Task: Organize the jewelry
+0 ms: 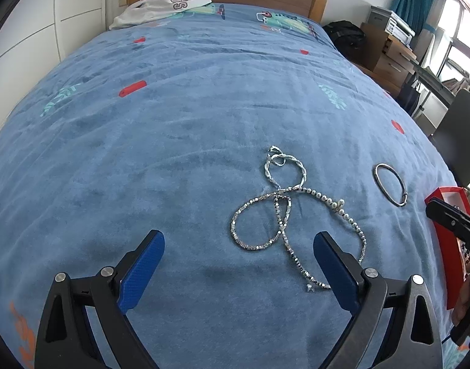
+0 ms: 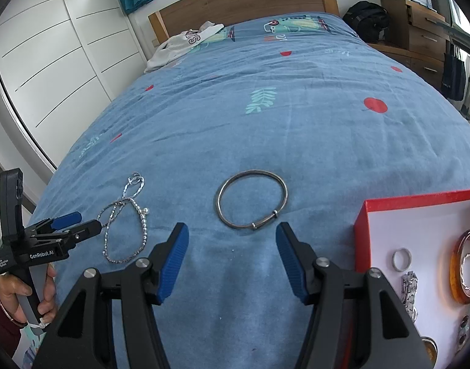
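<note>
Left gripper (image 1: 238,247) spread wide and empty above blue bedspread (image 1: 173,153), tangled chains (image 1: 276,212) just ahead, right gripper (image 2: 231,236) spread, empty, silver bangle (image 2: 251,198) just beyond fingertips, red box (image 2: 388,206) at right.

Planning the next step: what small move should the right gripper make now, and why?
Probably ease the right gripper forward and down to the bangle. Its jaws stand open and empty just short of it, and the red box lies beside it.
</note>
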Available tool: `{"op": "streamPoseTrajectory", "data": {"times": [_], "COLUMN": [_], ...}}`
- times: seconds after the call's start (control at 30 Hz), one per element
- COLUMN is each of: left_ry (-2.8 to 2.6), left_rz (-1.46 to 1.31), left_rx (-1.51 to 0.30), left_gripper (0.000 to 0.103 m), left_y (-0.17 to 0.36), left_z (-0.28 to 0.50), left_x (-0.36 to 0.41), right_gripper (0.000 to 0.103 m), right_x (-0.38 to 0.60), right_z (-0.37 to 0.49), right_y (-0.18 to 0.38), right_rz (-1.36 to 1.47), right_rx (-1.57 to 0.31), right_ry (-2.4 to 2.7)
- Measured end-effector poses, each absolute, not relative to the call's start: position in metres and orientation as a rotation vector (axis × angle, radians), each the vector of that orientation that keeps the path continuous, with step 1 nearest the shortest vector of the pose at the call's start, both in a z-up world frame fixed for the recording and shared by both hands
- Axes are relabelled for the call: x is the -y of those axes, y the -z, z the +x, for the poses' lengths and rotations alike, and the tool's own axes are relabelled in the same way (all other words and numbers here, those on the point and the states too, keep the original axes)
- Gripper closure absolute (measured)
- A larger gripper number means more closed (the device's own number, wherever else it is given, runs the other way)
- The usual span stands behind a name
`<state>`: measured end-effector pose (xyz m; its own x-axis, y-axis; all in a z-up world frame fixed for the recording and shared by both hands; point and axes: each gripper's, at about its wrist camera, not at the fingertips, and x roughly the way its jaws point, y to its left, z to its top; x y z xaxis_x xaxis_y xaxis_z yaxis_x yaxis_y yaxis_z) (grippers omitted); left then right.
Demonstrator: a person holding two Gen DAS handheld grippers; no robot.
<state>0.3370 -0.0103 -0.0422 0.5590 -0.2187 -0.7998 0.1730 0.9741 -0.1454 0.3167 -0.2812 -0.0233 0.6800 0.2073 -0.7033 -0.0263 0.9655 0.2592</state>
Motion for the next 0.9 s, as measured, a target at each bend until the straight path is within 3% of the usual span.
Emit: {"op": "streamPoseTrajectory", "data": {"times": [0.8,0.9], "left_ry": [0.25,0.254], "left_rz": [-0.109,-0.118], "left_rx": [-0.974,-0.984], "left_gripper": [0.01,0.01], "left_y": [0.041,0.045], "left_z": [0.372,0.378], "left_x": [0.032,0.035], "right_gripper": [0.045,0.039], "right_x": [0.288,0.286], "right_z": [0.341,0.348], "right_y": [0.028,0.033], "right_rz": [0.248,0.255], "right_rx": [-0.86,-0.877], "right_ry": [-0.1,-0.094]}}
